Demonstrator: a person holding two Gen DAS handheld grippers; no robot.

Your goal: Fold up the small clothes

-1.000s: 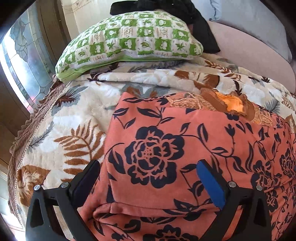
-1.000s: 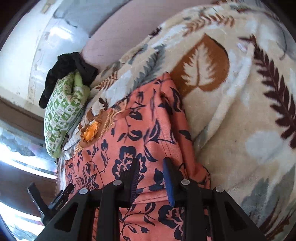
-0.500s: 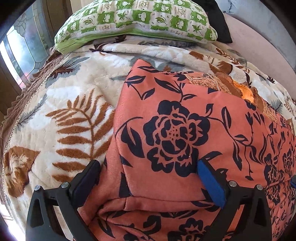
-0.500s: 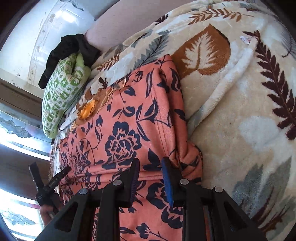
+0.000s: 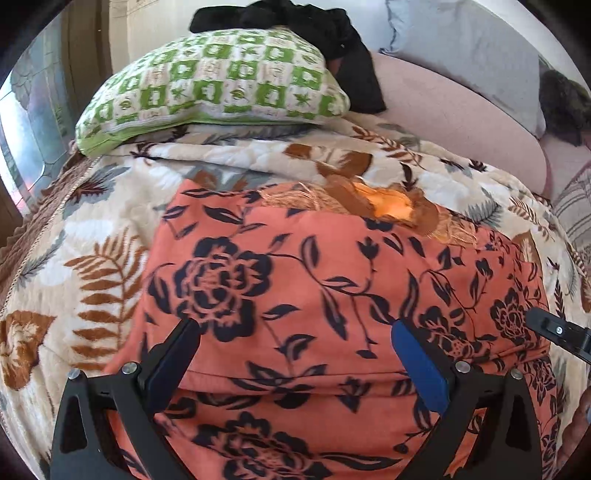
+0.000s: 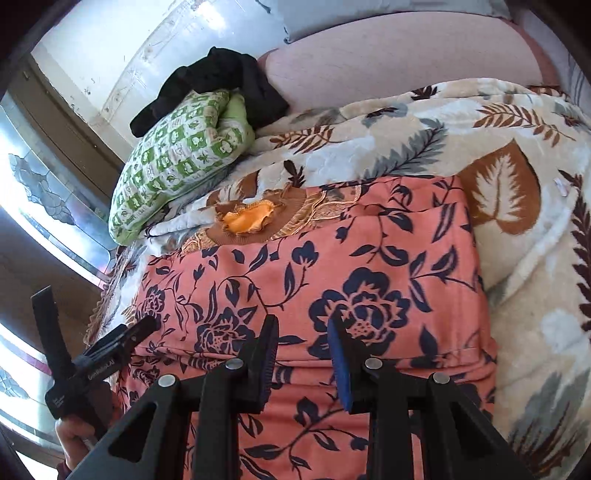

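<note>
An orange garment with dark blue flowers (image 5: pixel 295 288) lies folded over on the leaf-patterned blanket (image 5: pixel 74 258); its far edge has an embroidered neckline with orange lining (image 5: pixel 391 206). My left gripper (image 5: pixel 293 332) is open wide, empty, hovering over the garment's near fold. In the right wrist view the same garment (image 6: pixel 332 266) fills the middle. My right gripper (image 6: pixel 301 325) stands partly open above it, with nothing between its fingers. The left gripper (image 6: pixel 140 328) shows at the garment's left edge.
A green checked pillow (image 5: pixel 214 85) with a black cloth (image 5: pixel 306 22) on it lies at the bed's far end. A pink bolster (image 5: pixel 454 110) and grey pillow (image 5: pixel 469 48) lie far right. A window (image 6: pixel 33 184) is on the left.
The garment's near part has been folded over toward the neckline and laid flat. My right gripper has opened and let go of the cloth. Both grippers have pulled back.
</note>
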